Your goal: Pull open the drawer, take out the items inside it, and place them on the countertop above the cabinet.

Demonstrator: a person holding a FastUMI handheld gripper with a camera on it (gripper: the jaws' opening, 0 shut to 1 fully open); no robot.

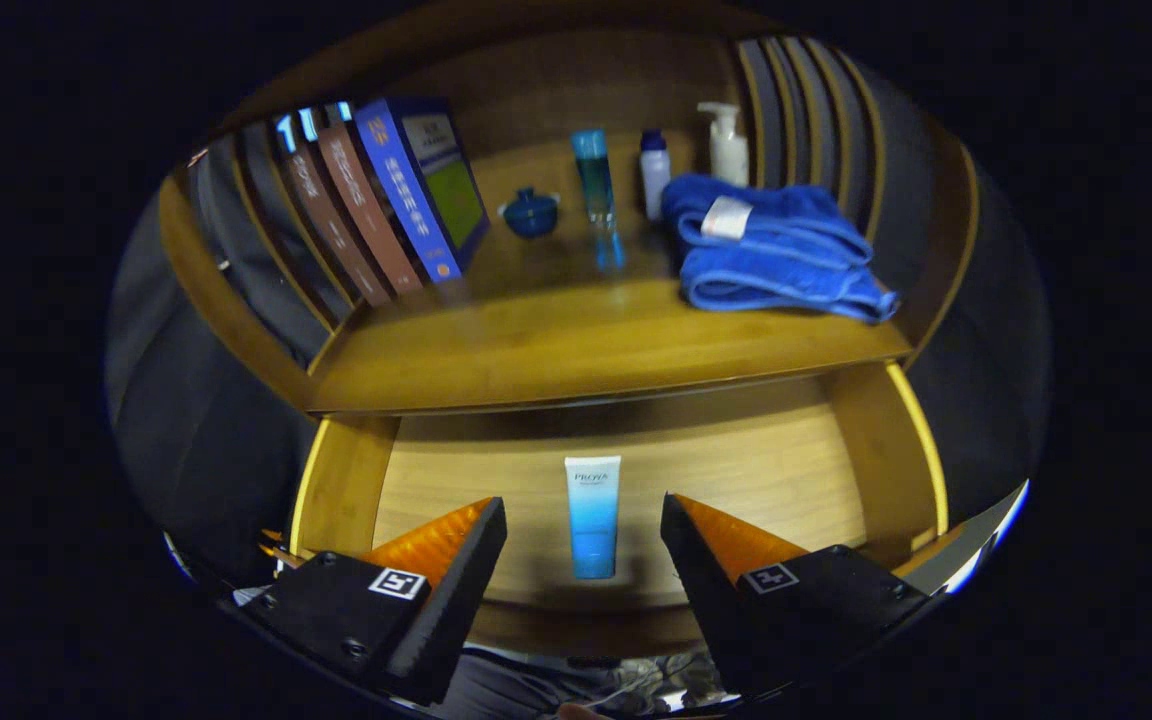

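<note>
Drawer (841, 470) of pale wood stands pulled open below the worktop, its floor spread out directly ahead of the fingers and its side walls rising to either flank of them. The gripper (584, 520) hangs above the drawer's near end with its fingers spread wide apart, grasping nothing. A squeeze tube (592, 515), white at its far end and fading to blue at the cap end nearest the fingers, lies flat on the drawer floor in the gap between the two fingertips, touching neither, its length running straight away from them.

Beyond the drawer, the wooden worktop (536, 345) of the cabinet juts out over the drawer's far part. On it, ahead and to the right of the fingers, sits a folded blue towel (771, 250) with a small white tag on top. Ahead and to the left, a row of books (376, 205) leans over, the nearest one with a blue spine. Between books and towel, farther back, stand a small dark blue lidded pot (531, 213), a tall slender teal bottle (596, 195), a short white bottle with a dark cap (654, 172), and a white pump bottle (726, 143), which is just behind the towel. Slatted wooden sides (806, 110) close the worktop off at both ends.
</note>
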